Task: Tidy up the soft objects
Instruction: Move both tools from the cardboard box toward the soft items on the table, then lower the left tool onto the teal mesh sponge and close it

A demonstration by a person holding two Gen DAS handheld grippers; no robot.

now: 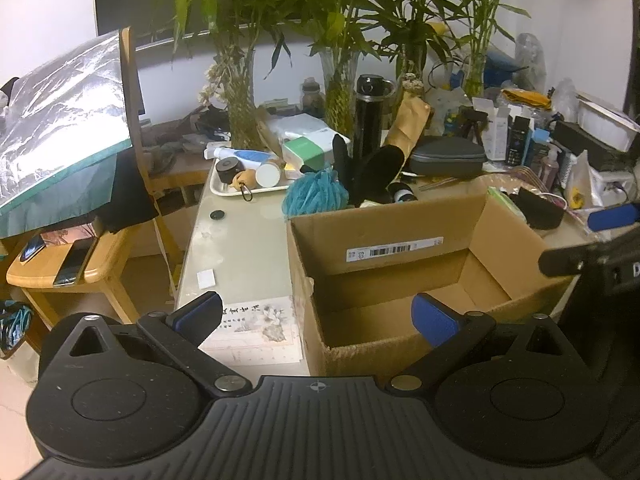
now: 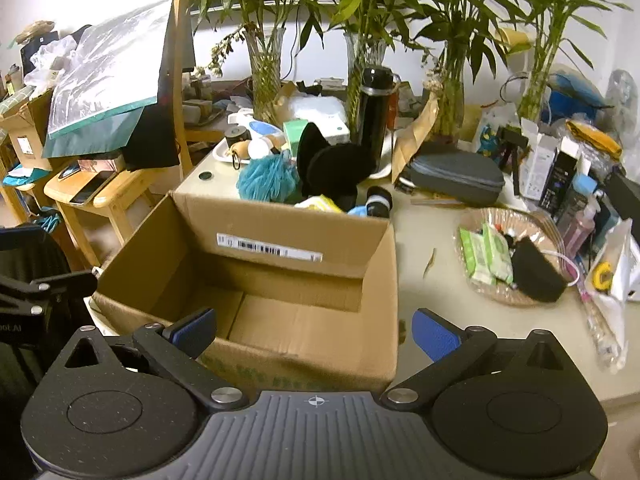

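Note:
An open cardboard box (image 1: 384, 220) (image 2: 280, 216) stands on the desk with nothing visible inside. Behind its far wall lie a teal bath pouf (image 1: 314, 194) (image 2: 266, 178), a black plush piece (image 1: 376, 172) (image 2: 336, 168), a yellow-white soft item (image 2: 320, 203) and a rolled black-and-white sock (image 2: 379, 202). My left gripper (image 1: 318, 314) hovers open over the box's near left corner. Open as well, my right gripper (image 2: 316, 330) hangs over the box's near right edge. Neither holds anything. The right gripper's fingertips (image 1: 614, 216) show at the edge of the left wrist view.
A wicker basket (image 2: 472, 220) with green packets and a black pouch sits right of the box. A white tray (image 1: 224, 190) of small items, a black flask (image 1: 368, 120), a grey case (image 2: 456, 176), glass vases with bamboo and boxes crowd the back. A wooden chair (image 1: 60, 268) stands left.

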